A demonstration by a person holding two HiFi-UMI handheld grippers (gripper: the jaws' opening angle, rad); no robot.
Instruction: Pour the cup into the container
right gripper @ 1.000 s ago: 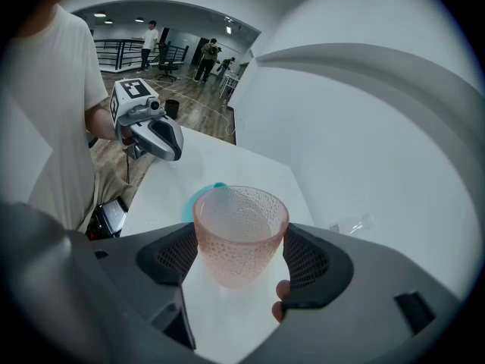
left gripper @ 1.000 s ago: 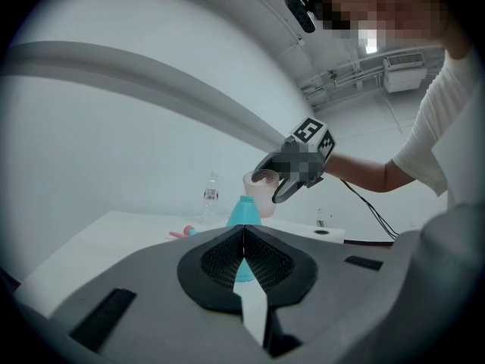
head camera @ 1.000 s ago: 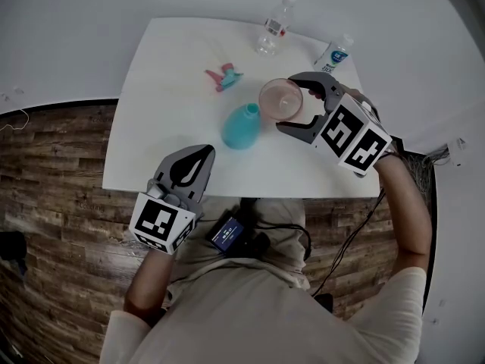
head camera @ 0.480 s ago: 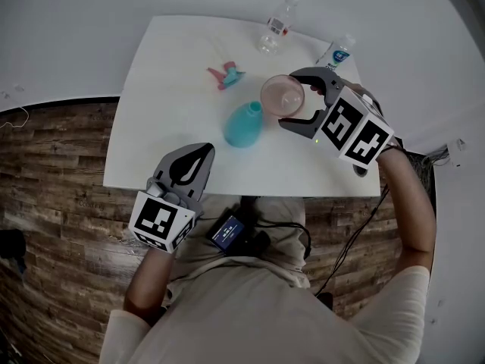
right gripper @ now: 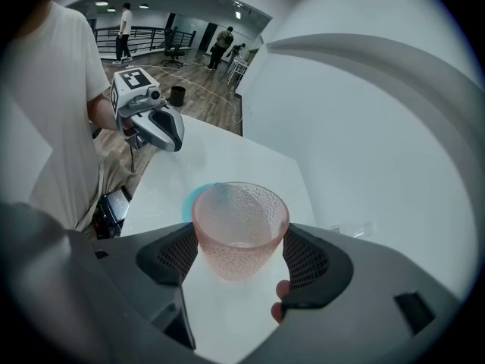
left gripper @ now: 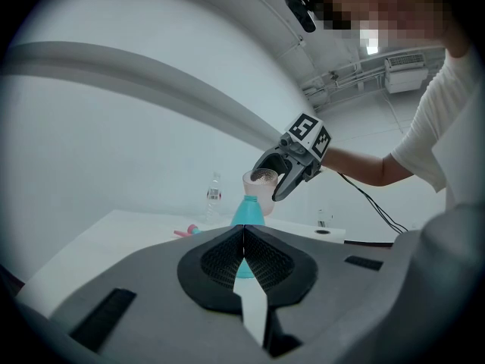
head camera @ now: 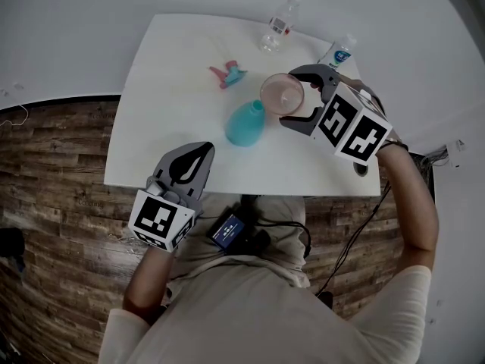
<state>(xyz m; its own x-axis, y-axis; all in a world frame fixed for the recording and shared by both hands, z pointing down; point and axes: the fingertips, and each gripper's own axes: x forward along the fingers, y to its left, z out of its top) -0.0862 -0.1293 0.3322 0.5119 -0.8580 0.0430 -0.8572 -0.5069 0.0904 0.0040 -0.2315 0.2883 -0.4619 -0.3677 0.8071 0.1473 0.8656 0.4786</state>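
Note:
A pink dimpled cup (head camera: 281, 93) is held off the table, with my right gripper (head camera: 287, 98) shut on its sides. It hangs just right of and above the mouth of the teal, bottle-shaped container (head camera: 244, 124), which stands mid-table. In the right gripper view the cup (right gripper: 241, 230) sits between the pads, and the teal container (right gripper: 197, 198) shows behind its rim. My left gripper (head camera: 203, 153) is shut and empty at the table's near edge. In the left gripper view its jaws (left gripper: 242, 241) point level at the container (left gripper: 248, 211) and the cup (left gripper: 261, 186).
Two clear water bottles (head camera: 275, 26) (head camera: 336, 53) stand along the table's far edge. A small pink and teal object (head camera: 228, 74) lies left of the cup. The white table (head camera: 167, 89) stands on a wood floor. A small device (head camera: 227, 233) with cables hangs at the person's waist.
My right gripper has tipped slightly with the cup, which sits a touch farther up the picture. The left gripper and the teal container have not moved.

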